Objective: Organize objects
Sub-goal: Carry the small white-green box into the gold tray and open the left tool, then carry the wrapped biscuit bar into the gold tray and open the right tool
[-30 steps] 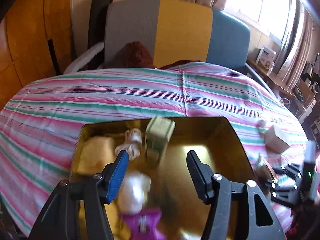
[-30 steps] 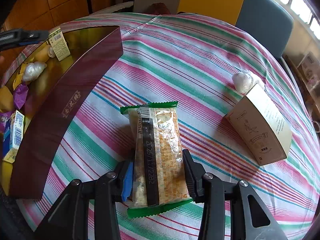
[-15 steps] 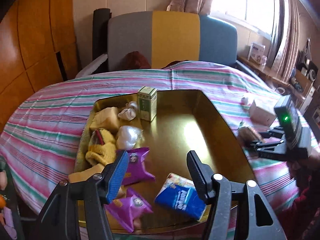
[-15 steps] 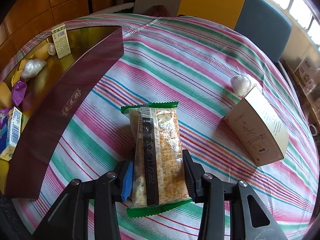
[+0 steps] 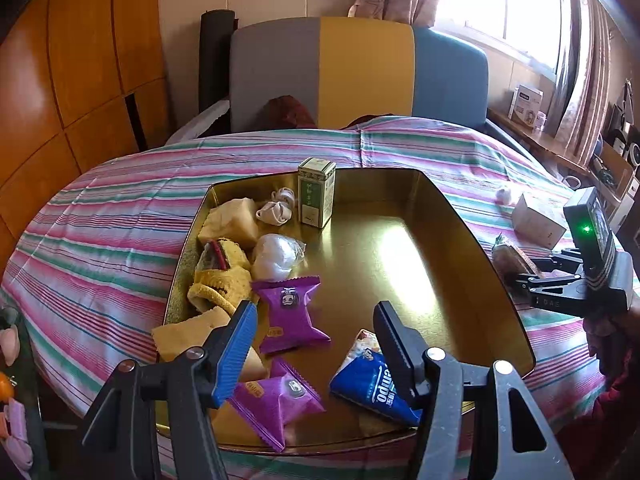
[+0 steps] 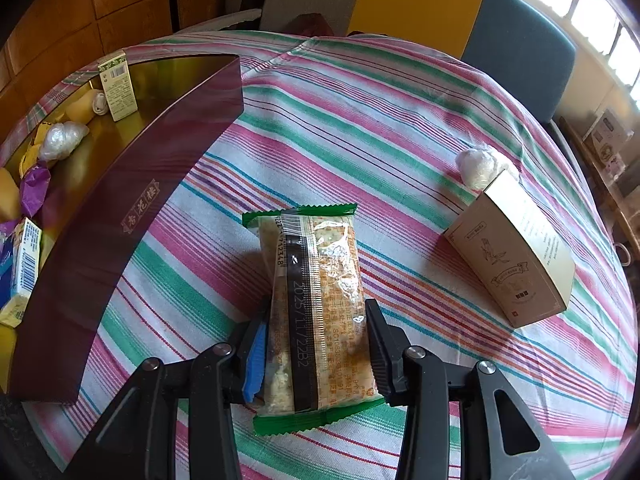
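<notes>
A gold-lined tray (image 5: 440,216) with a maroon outer wall (image 6: 132,208) sits on the striped table. It holds a green tea box (image 5: 316,198), a white wrapped ball (image 5: 276,258), yellow packets, purple snack packs (image 5: 290,312) and a blue Tempo tissue pack (image 5: 376,388). My left gripper (image 5: 314,320) is open and empty, above the tray's near end. My right gripper (image 6: 316,328) is shut on a green-edged cracker packet (image 6: 316,292), just above the cloth, right of the tray. It also shows in the left wrist view (image 5: 516,276).
A tan carton (image 6: 516,256) lies on the cloth at the right, a white wrapped ball (image 6: 476,166) just behind it. A grey, yellow and blue chair back (image 5: 360,72) stands beyond the table. Wooden panels are at the left, a window at the right.
My left gripper has pulled back and risen from the green tea box, which now stands in the tray's far end. My right gripper stays shut on the cracker packet, almost still.
</notes>
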A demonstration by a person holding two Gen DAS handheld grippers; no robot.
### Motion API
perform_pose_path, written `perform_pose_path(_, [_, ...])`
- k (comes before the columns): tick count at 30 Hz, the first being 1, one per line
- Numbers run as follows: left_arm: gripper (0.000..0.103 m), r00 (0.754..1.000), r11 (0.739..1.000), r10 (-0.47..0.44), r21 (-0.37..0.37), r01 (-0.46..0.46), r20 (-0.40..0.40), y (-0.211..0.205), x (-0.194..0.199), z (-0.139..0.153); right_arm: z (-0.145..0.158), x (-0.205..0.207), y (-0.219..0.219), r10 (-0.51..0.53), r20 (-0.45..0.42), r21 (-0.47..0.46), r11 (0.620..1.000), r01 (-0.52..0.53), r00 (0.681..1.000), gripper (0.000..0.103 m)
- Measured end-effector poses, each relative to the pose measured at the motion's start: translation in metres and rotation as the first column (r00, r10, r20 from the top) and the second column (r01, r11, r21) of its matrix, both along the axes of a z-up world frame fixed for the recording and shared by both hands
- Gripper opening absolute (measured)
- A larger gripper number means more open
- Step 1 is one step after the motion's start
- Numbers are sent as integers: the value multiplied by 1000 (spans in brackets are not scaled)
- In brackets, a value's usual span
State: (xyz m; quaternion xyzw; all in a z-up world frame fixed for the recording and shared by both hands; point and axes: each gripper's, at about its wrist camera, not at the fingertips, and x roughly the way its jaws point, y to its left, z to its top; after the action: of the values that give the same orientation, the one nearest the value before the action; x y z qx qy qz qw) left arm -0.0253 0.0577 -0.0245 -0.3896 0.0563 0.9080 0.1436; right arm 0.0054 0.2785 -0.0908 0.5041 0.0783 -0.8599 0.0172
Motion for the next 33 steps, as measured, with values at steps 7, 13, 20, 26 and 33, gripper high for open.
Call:
perform_pose_path(7, [61, 1000, 1000, 4, 22, -4, -3, -7, 3, 1, -1, 0, -3, -41, -6, -1, 999, 41, 999, 44])
perform_pose_path(13, [61, 1000, 999, 1, 39, -1, -7, -13, 6, 3, -2, 0, -5, -101, -16, 5, 995, 101, 995, 44])
perform_pose_path(20, [61, 999, 999, 8, 37, -7, -40, -18, 12, 11, 0, 4, -11, -166, -32, 26, 986, 167, 986, 43])
perform_pose_path(26, [61, 998, 999, 21, 32, -19, -59, -24, 13, 16, 11, -1, -13, -237, -8, 40, 971, 237, 972, 42])
perform_pose_path(33, [61, 994, 996, 78, 45, -75, -80, -48, 5, 23, 78, 1, -40, -232, -85, -142, 965, 219, 969, 42])
